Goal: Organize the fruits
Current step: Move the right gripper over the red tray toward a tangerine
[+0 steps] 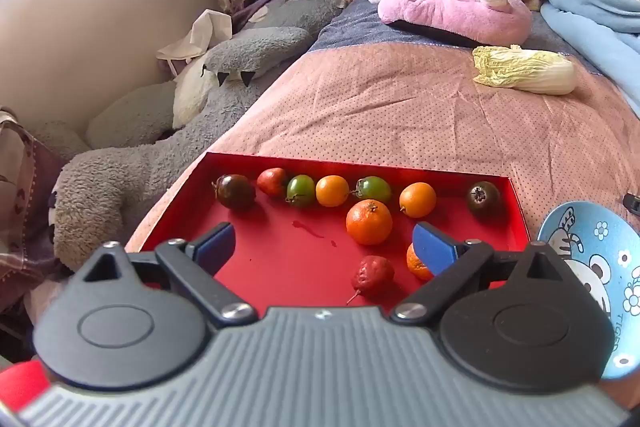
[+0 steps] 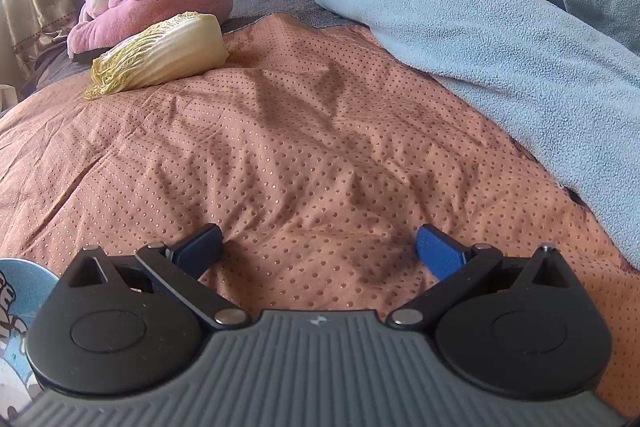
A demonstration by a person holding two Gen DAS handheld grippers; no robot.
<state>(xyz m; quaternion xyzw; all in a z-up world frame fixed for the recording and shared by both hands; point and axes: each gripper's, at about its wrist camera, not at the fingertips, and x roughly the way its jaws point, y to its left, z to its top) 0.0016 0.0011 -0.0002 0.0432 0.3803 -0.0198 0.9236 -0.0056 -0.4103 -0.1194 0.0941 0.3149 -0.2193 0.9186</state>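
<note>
Left wrist view: left gripper [image 1: 324, 243] jaws spread, empty, above red tray [image 1: 516, 203].
Large orange [image 1: 369, 222] just ahead, right of centre; right gripper [image 2: 320, 247] likewise spread, over bedspread [image 2: 320, 131], no fruit near.

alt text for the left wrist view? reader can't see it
The open left gripper hovers empty over a red tray on a pink bedspread, holding about ten small fruits: oranges, green, red and dark ones. A blue cartoon bowl sits right of the tray; a napa cabbage and plush toys lie beyond.
</note>
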